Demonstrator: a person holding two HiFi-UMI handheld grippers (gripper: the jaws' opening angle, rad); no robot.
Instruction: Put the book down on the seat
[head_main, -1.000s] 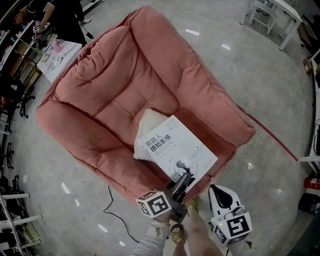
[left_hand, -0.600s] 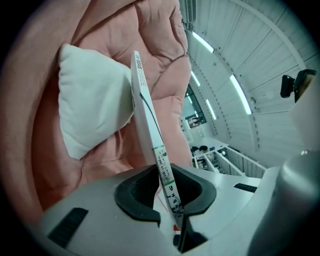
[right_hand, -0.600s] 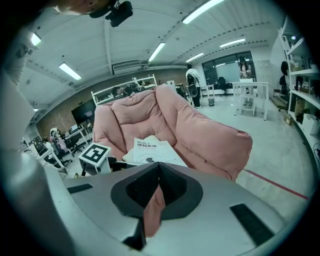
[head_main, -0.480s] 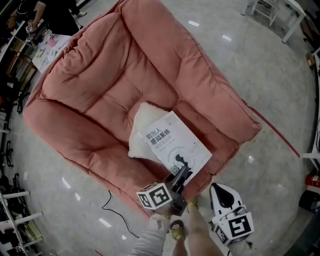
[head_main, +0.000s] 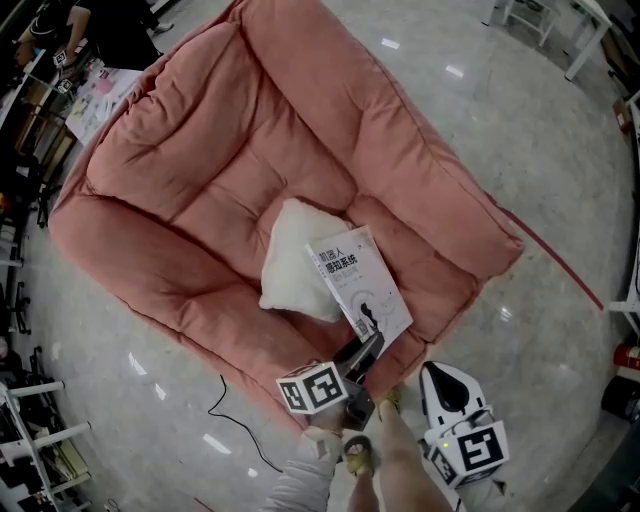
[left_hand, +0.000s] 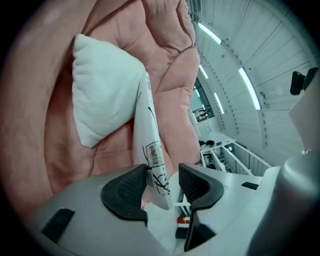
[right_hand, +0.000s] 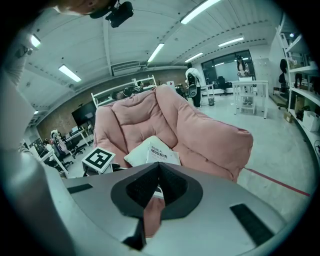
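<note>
The white cushion sits in the middle of the pink armchair seat. The book lies tilted, its far long edge propped on that cushion and its near corner down toward the front roll of the seat.

The left gripper has just been opening. In the left gripper view the book's barcoded corner stands between the jaws, close against the left pad and clear of the right one, so nothing pinches it now. Further right, the right gripper hangs beside the armchair's front, well apart from the book. Its own view shows the jaws closed together on nothing.

As I judge it, the danger is in the pull-back. The corner is within the jaws, and a pad that catches it could drag the book toward the front edge. Propped on a soft cushion, the book has no flat footing. It may slip down the slope or flop over, perhaps off the seat to the floor.

A second ago the book showed its whole cover broadly and was clamped in the left gripper. Now it looks narrower and steeper, lower on the seat, leaning into the cushion, and the grip is released.
</note>
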